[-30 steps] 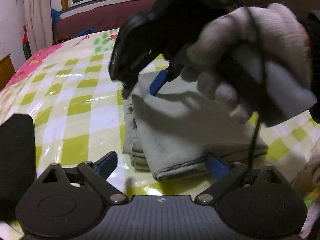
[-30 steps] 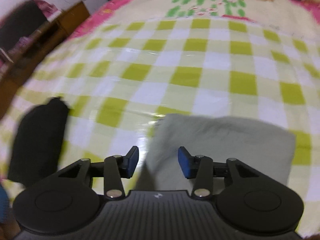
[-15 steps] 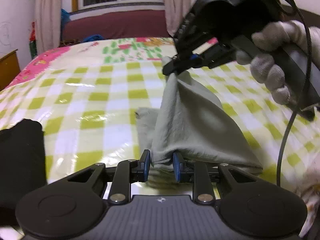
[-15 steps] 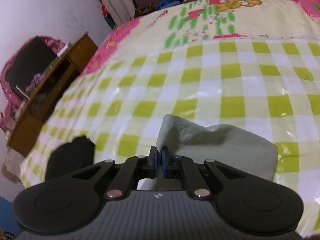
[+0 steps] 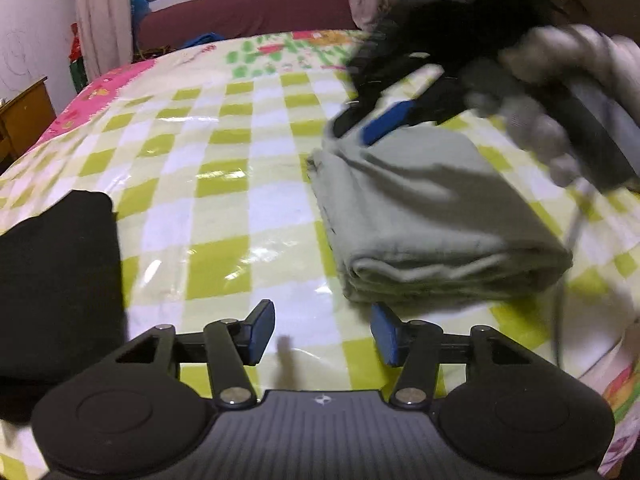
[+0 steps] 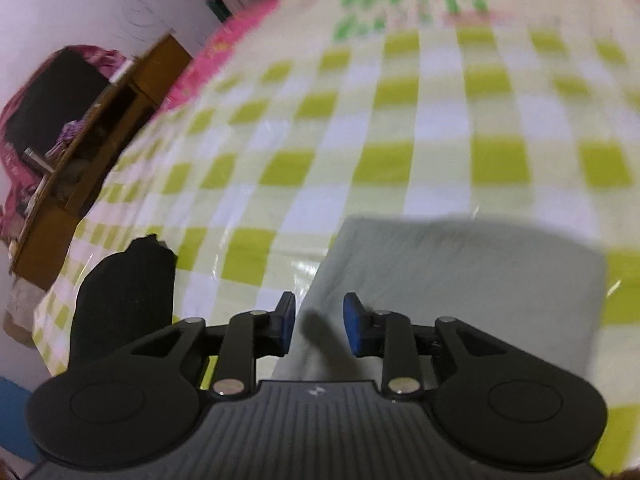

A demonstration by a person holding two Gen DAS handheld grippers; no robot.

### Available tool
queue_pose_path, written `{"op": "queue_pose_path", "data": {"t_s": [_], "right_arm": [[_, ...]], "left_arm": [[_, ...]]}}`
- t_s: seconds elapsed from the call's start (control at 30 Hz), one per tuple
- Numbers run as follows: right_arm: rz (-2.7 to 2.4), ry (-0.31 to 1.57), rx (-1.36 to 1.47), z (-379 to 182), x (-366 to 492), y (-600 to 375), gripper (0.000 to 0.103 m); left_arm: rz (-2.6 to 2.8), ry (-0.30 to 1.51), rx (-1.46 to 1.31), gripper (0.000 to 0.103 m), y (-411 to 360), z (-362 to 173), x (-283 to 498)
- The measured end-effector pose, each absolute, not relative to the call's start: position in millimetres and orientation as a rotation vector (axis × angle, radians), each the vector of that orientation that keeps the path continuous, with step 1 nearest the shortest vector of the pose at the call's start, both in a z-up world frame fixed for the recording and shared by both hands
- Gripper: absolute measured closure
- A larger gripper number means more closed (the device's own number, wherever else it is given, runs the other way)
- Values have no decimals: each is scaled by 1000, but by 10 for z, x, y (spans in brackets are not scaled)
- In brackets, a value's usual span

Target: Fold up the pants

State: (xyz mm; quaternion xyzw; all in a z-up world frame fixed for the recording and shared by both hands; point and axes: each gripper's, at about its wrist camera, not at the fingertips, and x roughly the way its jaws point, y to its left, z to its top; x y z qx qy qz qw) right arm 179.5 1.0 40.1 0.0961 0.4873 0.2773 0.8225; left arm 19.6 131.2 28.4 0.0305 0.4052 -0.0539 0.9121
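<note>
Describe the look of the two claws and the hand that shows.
Each claw, left and right, has black linkage fingers with blue pads, silver pivot screws, two round black discs and a ribbed dark grey body bearing a small white emblem. The hand wears a light grey knit glove; a cable hangs below it.

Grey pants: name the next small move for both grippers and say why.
Probably draw both grippers back. The grey pants lie in a compact folded stack on the checked cloth; the left gripper and right gripper have just opened, nothing between their pads.
</note>
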Motion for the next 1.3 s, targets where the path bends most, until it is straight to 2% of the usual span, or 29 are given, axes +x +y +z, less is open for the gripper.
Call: {"op": "queue_pose_path", "data": {"t_s": [0.03,0.1,0.17,0.3,0.4,0.5,0.67,0.8,0.9,1.03,1.17,1.3], "right_arm": [[594,995,172,477,1737,-42,74],[579,921,123,591,1610,-159,65],[555,906,133,580,1530,-295,61],[479,942,164,349,1415,-631,61],[451,980,194,122,1292,-848,61],[409,1024,214,-119,1219,-1042,61],[440,989,419,-196,1192,-1372,61],[471,961,474,-231,1141,-1485,61],[463,948,517,-276,1062,-1602,61],[424,940,570,-363,1065,-1782,58],[471,963,628,-487,1108,-1851,59],[567,1009,664,-601,1206,-1741,58]], "left_arm": [[-115,813,42,35,1349,361,203],[-127,760,12,29,1367,502,243],[-130,703,10,24,1308,597,333],[-129,670,61,24,1082,503,595],[-124,745,80,24,1010,231,775],[-88,859,110,16,1005,-97,851],[-72,827,94,16,1033,91,788],[-63,773,135,14,937,246,886],[-24,775,181,14,880,163,1030],[-23,826,100,14,977,58,1122],[-45,888,151,0,935,-141,1117],[-37,887,147,0,931,-164,1106]]}}
